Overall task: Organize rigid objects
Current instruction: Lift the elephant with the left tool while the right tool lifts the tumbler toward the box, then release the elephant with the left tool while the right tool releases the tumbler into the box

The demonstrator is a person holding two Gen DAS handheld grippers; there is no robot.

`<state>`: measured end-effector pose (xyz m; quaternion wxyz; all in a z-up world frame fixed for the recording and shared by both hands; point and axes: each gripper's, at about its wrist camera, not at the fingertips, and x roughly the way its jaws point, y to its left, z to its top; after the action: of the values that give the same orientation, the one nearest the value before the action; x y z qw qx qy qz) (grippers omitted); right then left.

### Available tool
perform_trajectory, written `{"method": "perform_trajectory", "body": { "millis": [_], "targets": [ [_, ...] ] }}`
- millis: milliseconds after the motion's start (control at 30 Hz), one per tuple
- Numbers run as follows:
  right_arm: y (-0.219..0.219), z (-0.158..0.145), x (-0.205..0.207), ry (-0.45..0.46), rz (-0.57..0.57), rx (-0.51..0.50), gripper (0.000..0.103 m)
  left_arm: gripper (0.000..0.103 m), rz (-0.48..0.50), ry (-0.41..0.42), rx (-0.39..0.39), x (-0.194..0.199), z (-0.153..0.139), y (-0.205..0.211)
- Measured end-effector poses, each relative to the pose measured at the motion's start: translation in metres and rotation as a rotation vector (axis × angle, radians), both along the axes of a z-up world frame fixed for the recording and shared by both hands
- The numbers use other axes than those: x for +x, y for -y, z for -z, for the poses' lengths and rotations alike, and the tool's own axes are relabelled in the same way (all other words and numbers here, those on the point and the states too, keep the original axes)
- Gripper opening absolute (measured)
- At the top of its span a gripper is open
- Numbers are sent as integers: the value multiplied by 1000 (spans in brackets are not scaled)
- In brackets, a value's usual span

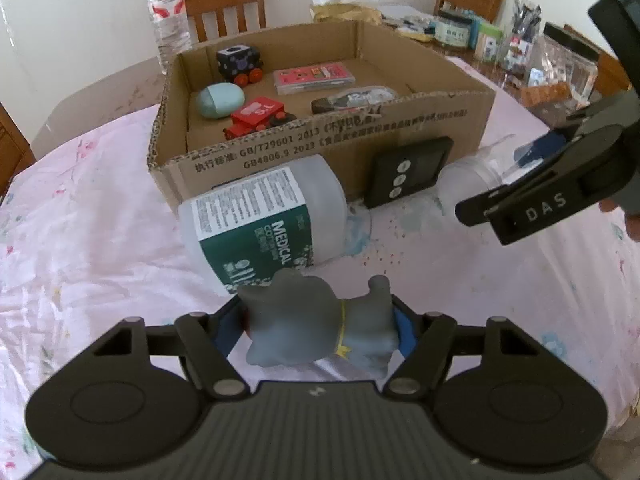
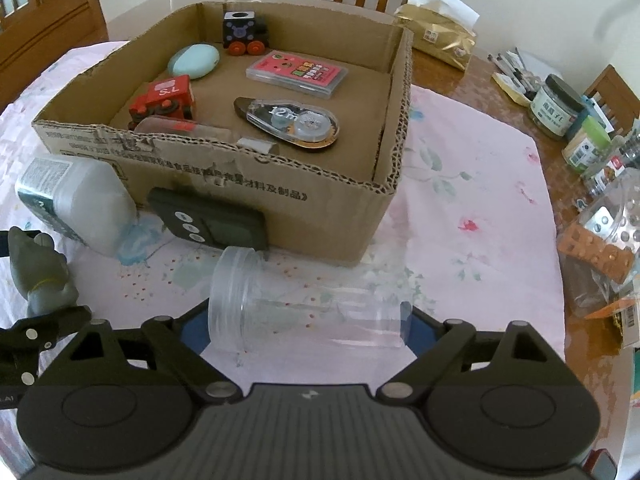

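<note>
Left wrist view: the left tongs (image 1: 318, 320) point steeply down at the desk (image 1: 100, 240), and their blue pads are pressed on both sides of a grey toy animal (image 1: 316, 320), which they hold at about 6 o'clock. Just past it, toward 12 o'clock, a white medical bottle (image 1: 264, 216) lies on its side against the front wall of the cardboard box (image 1: 320, 140). A black timer (image 1: 408, 172) leans on that same wall at 1 o'clock. Inside the box lie two toy trains, a pale blue oval case, a pink card case and a tape dispenser. The right tongs (image 1: 516, 184) enter from 3 o'clock, angled down over a clear jar (image 1: 468, 184). Right wrist view: the right tongs (image 2: 308, 324) also point steeply down, and their jaws are set wide around the clear jar (image 2: 304, 312), which lies on its side on the pink cloth at 6 o'clock, its screw neck to the left. Whether the pads already press on its ends cannot be told. The timer (image 2: 212, 220) stands just beyond it, and the grey toy animal (image 2: 38, 268) appears at 9 o'clock, with the left tongs (image 2: 36, 328) below it.
</note>
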<state>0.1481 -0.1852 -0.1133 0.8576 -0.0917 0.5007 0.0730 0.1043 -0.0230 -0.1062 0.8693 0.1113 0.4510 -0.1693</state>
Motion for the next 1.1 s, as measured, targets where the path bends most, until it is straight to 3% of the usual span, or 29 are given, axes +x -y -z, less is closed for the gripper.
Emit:
{"method": "perform_trajectory", "body": {
  "millis": [333,533,733,900,1100],
  "targets": [
    [6,-35,-14,26,-127,14,95,72,62,-44,-2,-11,-49,-1],
    [12,-81,-16,101,-211,41,95,72,75,10,15,0,-88,0],
    [9,-112,19,189,-214,87,95,72,54,76,-4,38,-116,2],
    [6,-109,58,194,-192,111,95,72,26,113,-12,92,-116,11],
    [5,-97,78,174,-177,95,95,72,-46,56,-4,154,-85,25]
  ]
}}
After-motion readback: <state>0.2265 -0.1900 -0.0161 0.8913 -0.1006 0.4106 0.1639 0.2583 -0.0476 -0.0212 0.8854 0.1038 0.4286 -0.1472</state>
